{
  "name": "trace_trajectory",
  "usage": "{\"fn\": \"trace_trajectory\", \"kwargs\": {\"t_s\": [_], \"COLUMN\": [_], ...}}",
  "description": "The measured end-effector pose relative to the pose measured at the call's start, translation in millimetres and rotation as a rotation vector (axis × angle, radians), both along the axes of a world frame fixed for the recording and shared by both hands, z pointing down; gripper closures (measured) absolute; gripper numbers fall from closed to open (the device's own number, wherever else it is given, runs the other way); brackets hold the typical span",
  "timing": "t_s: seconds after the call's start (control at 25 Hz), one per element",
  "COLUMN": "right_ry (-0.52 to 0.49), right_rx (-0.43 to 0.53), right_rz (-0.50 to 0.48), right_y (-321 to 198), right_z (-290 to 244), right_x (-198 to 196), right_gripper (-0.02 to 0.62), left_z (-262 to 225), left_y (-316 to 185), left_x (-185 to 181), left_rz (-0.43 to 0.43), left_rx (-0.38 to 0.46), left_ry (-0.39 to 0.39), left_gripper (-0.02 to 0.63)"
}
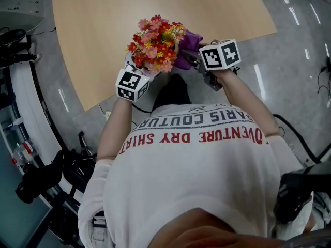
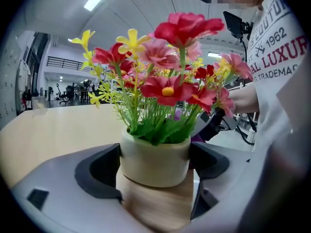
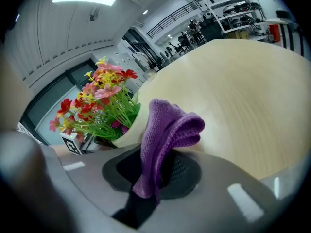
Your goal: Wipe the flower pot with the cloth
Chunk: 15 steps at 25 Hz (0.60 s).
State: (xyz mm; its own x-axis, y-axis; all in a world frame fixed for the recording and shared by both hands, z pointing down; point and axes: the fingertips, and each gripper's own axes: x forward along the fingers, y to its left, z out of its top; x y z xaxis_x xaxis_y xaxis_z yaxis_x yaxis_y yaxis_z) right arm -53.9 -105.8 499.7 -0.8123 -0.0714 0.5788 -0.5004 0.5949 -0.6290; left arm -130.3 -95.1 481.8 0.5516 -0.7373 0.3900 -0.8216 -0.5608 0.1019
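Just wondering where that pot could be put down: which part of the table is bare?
Nearly all the pale wooden tabletop in view is bare. Only its near corner is crowded, where the purple cloth sits beside the cream flower pot of red flowers.

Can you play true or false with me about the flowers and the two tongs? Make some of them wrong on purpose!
1. The left tongs are holding the flower pot. True.
2. The cloth is green. False: it is purple.
3. The right tongs are pinching the cloth. True.
4. The flower pot is empty. False: it is full of red, pink and yellow flowers.
5. The cloth lies spread flat on the table. False: it sticks up bunched from the right tongs, next to the pot.
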Motion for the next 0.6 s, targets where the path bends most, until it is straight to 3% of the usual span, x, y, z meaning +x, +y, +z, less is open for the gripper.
{"fn": "trace_trajectory", "kwargs": {"t_s": [0.24, 0.4, 0.6], "right_ry": [0.048, 0.017, -0.003], "right_rx": [-0.012, -0.044, -0.037], "right_rz": [0.011, 0.036, 0.058], "right_y": [-5.6, -9.3, -9.5], "right_z": [11.1, 12.9, 18.9], "right_x": [3.7, 4.3, 6.3], "right_gripper": [0.535, 0.534, 0.534], "left_z": [-3.2, -3.0, -6.6], "left_y": [-0.9, -3.8, -5.9], "left_x": [-0.2, -1.0, -10.3], "left_rz": [0.005, 0.001, -0.113], "left_rx": [0.006, 0.010, 0.060], "left_ry": [0.003, 0.009, 0.028], "left_gripper": [0.143, 0.143, 0.141]}}
